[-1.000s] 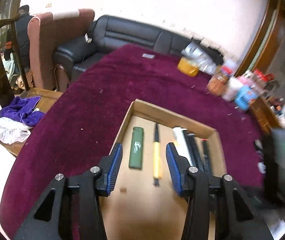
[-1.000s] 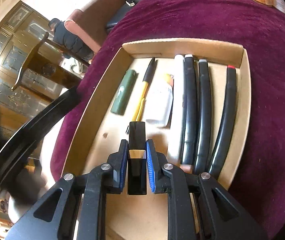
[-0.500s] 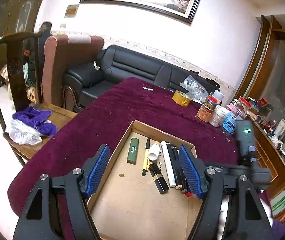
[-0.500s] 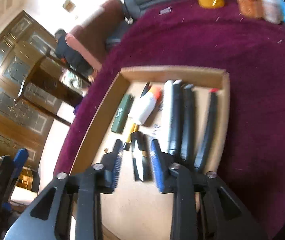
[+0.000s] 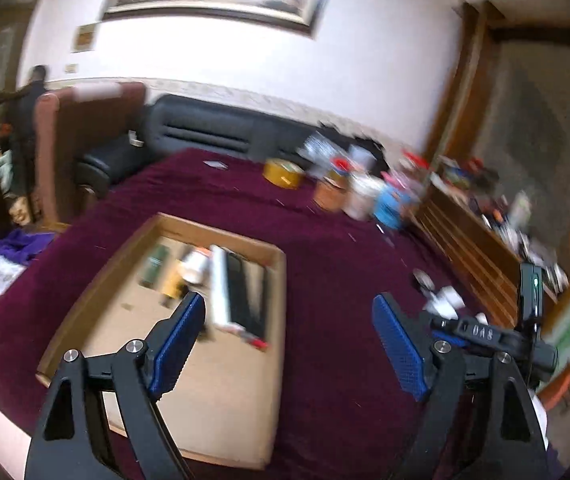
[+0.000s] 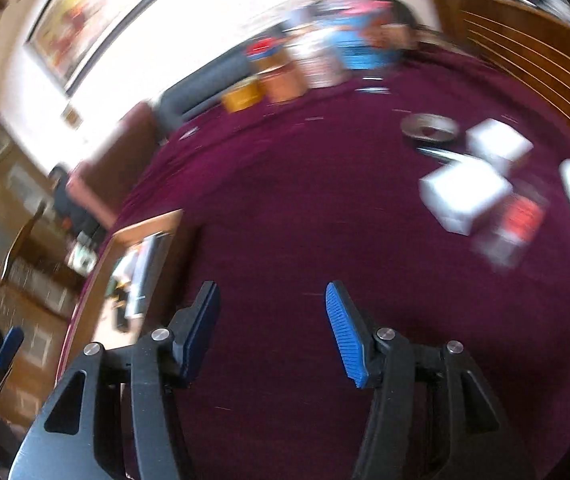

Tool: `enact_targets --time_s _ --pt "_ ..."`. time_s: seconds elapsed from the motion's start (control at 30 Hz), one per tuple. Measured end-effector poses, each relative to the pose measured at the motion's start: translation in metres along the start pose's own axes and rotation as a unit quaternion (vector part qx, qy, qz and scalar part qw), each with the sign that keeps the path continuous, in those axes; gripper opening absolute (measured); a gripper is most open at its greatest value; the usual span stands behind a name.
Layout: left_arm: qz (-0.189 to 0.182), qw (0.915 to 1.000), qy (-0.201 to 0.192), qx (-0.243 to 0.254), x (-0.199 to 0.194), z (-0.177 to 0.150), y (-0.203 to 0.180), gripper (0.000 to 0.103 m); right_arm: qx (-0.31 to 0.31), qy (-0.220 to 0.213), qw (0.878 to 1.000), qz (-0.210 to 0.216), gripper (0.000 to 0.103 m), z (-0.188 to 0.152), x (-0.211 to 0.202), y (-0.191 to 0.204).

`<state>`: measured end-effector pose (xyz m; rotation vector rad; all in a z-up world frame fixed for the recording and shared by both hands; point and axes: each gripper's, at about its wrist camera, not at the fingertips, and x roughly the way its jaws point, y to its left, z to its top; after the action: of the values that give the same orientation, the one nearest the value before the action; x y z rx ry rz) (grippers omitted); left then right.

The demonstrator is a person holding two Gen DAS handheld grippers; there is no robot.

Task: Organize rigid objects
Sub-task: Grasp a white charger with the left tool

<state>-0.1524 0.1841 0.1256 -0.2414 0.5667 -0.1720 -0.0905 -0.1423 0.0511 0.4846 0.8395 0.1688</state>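
Both tongs empty, jaws opening: left gripper (image 5: 289, 344) over the cardboard box (image 5: 273, 360) rim, right gripper (image 6: 273, 332) over bare cloth, box off to its left. Looks like the gap between placements. Next pick probably the white boxes (image 6: 465, 196) ahead-right of the right tongs; blur hides detail.

Left gripper (image 5: 289, 328): matte black angular finger arms with triangular cut-outs, silver round screw heads, ribbed blue pads. Right gripper (image 6: 273, 320): same black frame, silver screws, blue ribbed pads; white "DAS" lettering on its body in the left view
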Motion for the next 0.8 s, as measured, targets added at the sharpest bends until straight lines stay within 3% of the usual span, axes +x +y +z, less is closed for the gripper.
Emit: enact_targets --time_s 0.2,0.33,0.47,0.6,0.7,0.8 --pt "-0.049 0.9965 0.057 0.037 0.016 -0.02 -0.056 0.082 0.038 -0.036 0.996 -0.078 0.054 0.04 -0.02 -0.067" --pt "-0.069 0.9933 0.082 0.042 0.02 -0.03 -0.078 0.082 0.029 -0.018 0.994 -0.105 0.054 0.078 0.002 -0.083" --pt "-0.062 0.9927 0.093 0.047 0.015 -0.036 -0.087 0.082 0.028 0.006 0.992 -0.124 0.053 0.1 0.036 -0.091" --pt "-0.048 0.9936 0.094 0.04 0.015 -0.036 -0.084 0.082 -0.007 0.018 0.994 -0.11 0.057 0.097 0.059 -0.069" --pt "-0.042 0.994 0.096 0.031 0.016 -0.036 -0.079 0.082 -0.048 0.061 0.996 -0.031 0.057 0.078 0.069 -0.037" --pt "-0.04 0.9937 0.103 0.022 0.021 -0.039 -0.076 0.082 -0.084 0.099 0.991 0.03 0.056 0.059 0.072 -0.012"
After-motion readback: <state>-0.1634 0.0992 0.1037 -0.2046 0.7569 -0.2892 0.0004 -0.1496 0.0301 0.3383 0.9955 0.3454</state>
